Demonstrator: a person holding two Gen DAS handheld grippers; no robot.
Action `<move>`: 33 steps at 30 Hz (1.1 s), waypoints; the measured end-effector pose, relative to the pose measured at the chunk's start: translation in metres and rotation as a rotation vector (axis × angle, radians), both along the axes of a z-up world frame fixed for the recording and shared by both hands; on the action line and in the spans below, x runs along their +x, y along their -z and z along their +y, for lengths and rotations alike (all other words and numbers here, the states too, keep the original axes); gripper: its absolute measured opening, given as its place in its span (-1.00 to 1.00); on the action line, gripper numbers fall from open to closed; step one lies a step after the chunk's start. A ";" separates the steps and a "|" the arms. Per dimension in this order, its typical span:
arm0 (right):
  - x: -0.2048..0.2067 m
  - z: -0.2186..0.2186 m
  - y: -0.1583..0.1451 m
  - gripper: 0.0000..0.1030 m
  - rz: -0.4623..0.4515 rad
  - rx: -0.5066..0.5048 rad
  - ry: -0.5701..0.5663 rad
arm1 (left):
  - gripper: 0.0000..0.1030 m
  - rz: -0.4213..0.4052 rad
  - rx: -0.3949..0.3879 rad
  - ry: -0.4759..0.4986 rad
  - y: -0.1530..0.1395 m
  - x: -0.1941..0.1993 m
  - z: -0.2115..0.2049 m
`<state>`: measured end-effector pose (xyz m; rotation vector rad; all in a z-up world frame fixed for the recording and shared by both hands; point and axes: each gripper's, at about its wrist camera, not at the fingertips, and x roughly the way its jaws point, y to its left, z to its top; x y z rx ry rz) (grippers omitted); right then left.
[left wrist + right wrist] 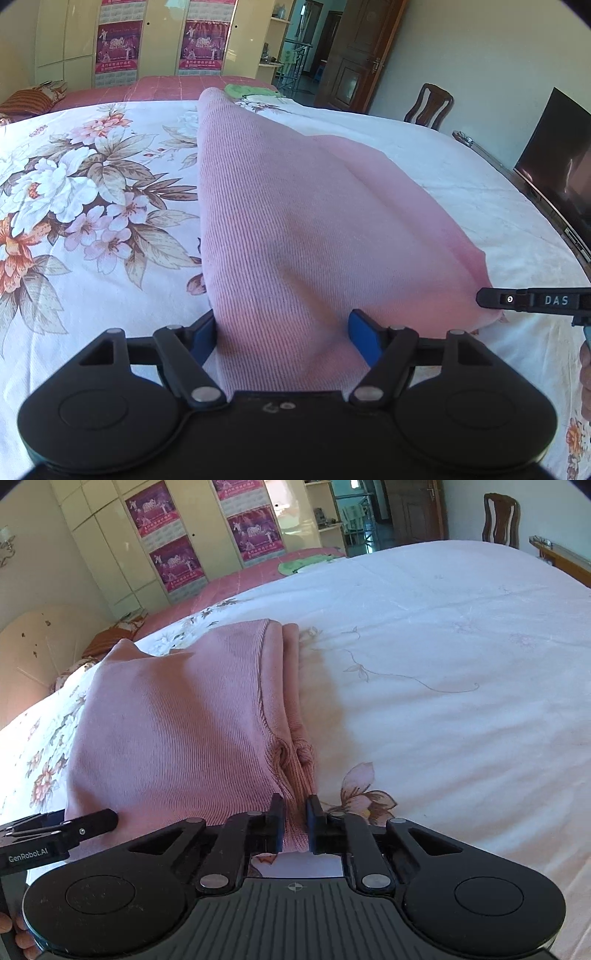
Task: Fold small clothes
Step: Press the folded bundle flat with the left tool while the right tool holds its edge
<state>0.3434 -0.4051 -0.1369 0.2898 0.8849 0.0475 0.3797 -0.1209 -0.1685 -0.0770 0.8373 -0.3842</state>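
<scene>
A pink knitted garment (295,229) lies folded on the bed and also shows in the right wrist view (173,723). My left gripper (284,332) stands with its blue-padded fingers wide apart, and the garment's near edge drapes between them over the gripper body. My right gripper (294,823) is shut on the ribbed hem (295,782) at the garment's near right corner. The right gripper's finger shows at the right edge of the left wrist view (532,300). The left gripper's finger shows at the left of the right wrist view (62,830).
The bed has a white floral cover (85,192) (443,686). A green cloth (245,90) lies at its far end on a red blanket. A wardrobe (159,40) stands behind, with a chair (428,105) and a TV (557,162) to the right.
</scene>
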 end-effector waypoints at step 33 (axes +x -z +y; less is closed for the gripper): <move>0.165 0.014 -0.007 -0.84 -0.140 0.066 -0.068 | 0.30 0.031 -0.223 -0.204 -0.009 0.135 0.036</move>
